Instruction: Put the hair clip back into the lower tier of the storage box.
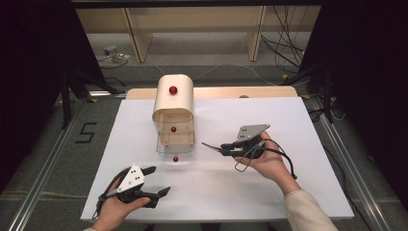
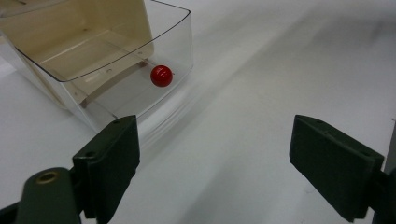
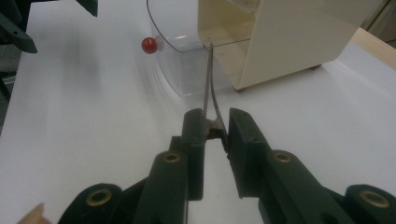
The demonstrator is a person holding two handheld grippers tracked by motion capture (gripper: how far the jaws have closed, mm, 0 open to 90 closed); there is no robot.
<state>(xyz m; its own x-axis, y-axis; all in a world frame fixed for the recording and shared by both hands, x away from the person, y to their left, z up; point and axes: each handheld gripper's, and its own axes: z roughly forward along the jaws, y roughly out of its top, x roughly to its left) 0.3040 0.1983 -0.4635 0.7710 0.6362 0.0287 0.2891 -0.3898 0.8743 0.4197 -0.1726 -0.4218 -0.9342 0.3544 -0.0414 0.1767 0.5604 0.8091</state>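
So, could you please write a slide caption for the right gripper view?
Right tongs grip thin forceps aimed at an open clear drawer with a red knob.

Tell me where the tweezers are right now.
The tweezers are clamped in the right gripper on the table's right half in the high view, tips pointing toward the clear drawer pulled out of the cream cabinet.

Drawer cabinet [image 1: 174, 113] on table [image 1: 298, 159], rear-left.
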